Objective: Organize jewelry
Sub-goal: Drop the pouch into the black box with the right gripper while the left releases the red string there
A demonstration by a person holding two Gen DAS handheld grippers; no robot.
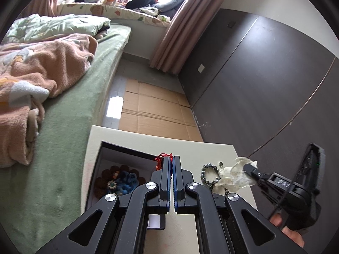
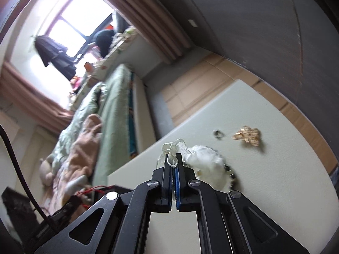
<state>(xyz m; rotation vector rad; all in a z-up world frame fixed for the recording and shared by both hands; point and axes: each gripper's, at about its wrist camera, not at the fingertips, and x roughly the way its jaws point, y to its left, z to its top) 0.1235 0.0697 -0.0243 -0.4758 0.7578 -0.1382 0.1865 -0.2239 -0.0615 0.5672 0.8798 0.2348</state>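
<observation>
My left gripper [image 1: 171, 158] is shut on a red cord bracelet [image 1: 161, 158] and holds it over the right edge of an open dark box [image 1: 101, 154] that holds crocheted flower pieces [image 1: 118, 180]. My right gripper [image 2: 174, 156] is shut on the ribbon of a white organza pouch [image 2: 203, 158] on the white table [image 2: 264, 180]; it also shows in the left wrist view [image 1: 250, 168], with the pouch [image 1: 233, 175]. A dark bead bracelet [image 1: 208, 175] lies beside the pouch. A gold piece [image 2: 247, 136] and a small ring [image 2: 218, 134] lie farther out.
A bed with a green sheet [image 1: 70, 127] and a peach blanket [image 1: 31, 84] is to the left of the table. Cardboard [image 1: 152, 110] covers the floor beyond. A dark wardrobe wall [image 1: 264, 74] stands to the right.
</observation>
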